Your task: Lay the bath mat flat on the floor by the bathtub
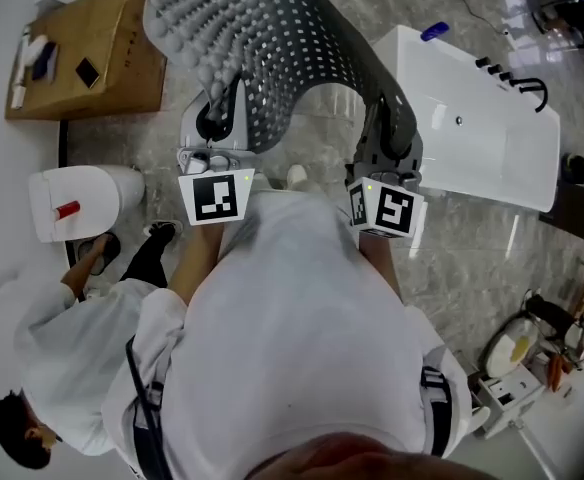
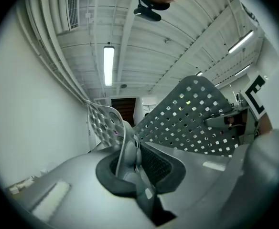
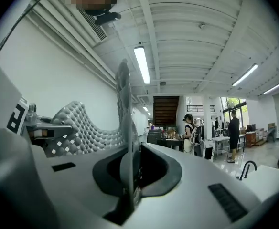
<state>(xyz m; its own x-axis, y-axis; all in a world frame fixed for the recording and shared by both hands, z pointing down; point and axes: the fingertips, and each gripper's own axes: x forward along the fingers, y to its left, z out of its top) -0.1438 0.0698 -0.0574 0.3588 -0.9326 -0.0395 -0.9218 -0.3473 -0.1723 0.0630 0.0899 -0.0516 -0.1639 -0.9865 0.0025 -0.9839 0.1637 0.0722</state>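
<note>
Grey marbled floor (image 1: pixel 472 268). A white bathtub (image 1: pixel 492 138) lies just right of the right gripper (image 1: pixel 390 140), and a cardboard box (image 1: pixel 102 58) sits well left of the left gripper (image 1: pixel 215 118). Both grippers stand side by side, pointing up at a white ribbed ceiling (image 3: pixel 192 27). Each is clamped on an edge of the grey perforated mat (image 1: pixel 262 38), which arches above and between the fingers.

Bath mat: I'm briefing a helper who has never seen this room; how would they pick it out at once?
Find the long white bathtub on the marble floor. Just left of it in the head view, a grey bath mat is held up by the left hand-held gripper and right hand-held gripper. Nothing else nearby is dotted with holes and round nubs.
</note>
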